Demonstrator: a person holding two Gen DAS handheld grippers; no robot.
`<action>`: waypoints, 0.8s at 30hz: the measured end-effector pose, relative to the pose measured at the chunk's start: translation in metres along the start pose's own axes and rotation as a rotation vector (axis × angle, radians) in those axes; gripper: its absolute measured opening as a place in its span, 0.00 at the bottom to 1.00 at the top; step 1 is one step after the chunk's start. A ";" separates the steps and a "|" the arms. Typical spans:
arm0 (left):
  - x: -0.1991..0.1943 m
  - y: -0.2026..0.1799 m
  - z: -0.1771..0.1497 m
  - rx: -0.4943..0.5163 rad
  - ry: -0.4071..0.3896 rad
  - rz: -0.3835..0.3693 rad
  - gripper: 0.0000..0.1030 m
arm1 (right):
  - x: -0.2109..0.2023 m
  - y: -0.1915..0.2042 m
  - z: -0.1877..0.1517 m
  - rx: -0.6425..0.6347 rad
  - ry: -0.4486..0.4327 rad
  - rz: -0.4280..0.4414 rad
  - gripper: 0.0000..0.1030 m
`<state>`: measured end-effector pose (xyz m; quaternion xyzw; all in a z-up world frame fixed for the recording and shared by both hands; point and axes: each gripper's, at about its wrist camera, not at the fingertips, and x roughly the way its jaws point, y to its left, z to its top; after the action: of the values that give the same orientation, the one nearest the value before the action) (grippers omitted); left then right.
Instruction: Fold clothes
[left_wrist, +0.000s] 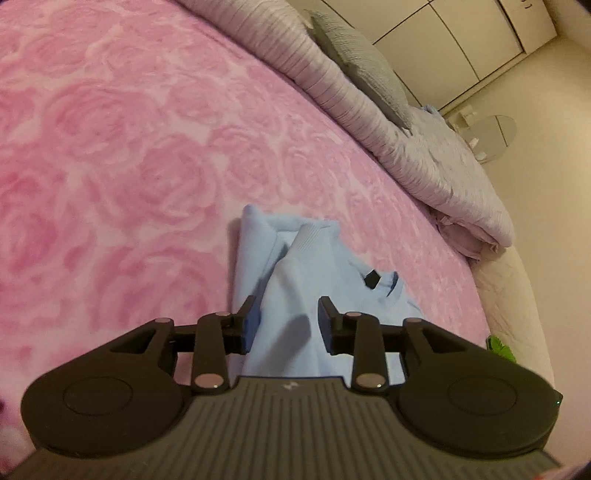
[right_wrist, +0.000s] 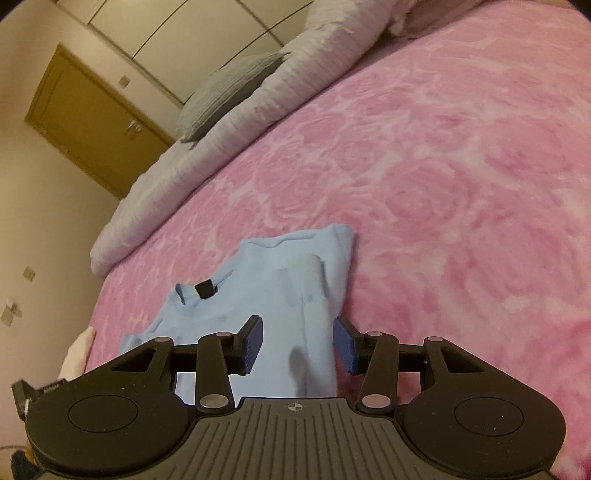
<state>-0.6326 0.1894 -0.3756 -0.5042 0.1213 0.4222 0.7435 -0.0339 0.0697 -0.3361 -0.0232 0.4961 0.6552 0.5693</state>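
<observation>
A light blue sweater (left_wrist: 295, 280) lies partly folded on the pink rose-patterned bedspread (left_wrist: 129, 147), a ribbed sleeve laid across its body and a black tag (left_wrist: 372, 278) at the neck. My left gripper (left_wrist: 286, 321) hovers open just above its near part, blue cloth showing between the fingers. In the right wrist view the same sweater (right_wrist: 266, 291) sits on the bedspread (right_wrist: 443, 166), its black tag (right_wrist: 205, 290) at the collar. My right gripper (right_wrist: 297, 341) is open over the sweater's near right edge, nothing pinched.
A pale folded quilt (left_wrist: 424, 147) with a grey pillow (left_wrist: 362, 70) runs along the bed's far side. Wardrobe doors (left_wrist: 461, 40) and a small round table (left_wrist: 491, 134) stand beyond. A brown door (right_wrist: 88, 122) is at the left. A green thing (left_wrist: 500, 345) lies at the bed's edge.
</observation>
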 end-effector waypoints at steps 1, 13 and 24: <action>0.003 -0.002 0.002 0.010 0.000 0.000 0.31 | 0.004 0.000 0.003 -0.003 0.005 -0.001 0.45; 0.032 -0.021 0.010 0.214 0.007 0.024 0.03 | 0.032 0.016 0.019 -0.165 0.014 -0.046 0.28; 0.035 -0.047 0.040 0.380 -0.197 0.012 0.02 | 0.026 0.058 0.026 -0.461 -0.127 -0.113 0.22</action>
<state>-0.5852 0.2345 -0.3481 -0.3106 0.1285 0.4431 0.8310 -0.0733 0.1141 -0.3024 -0.1389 0.2946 0.7183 0.6148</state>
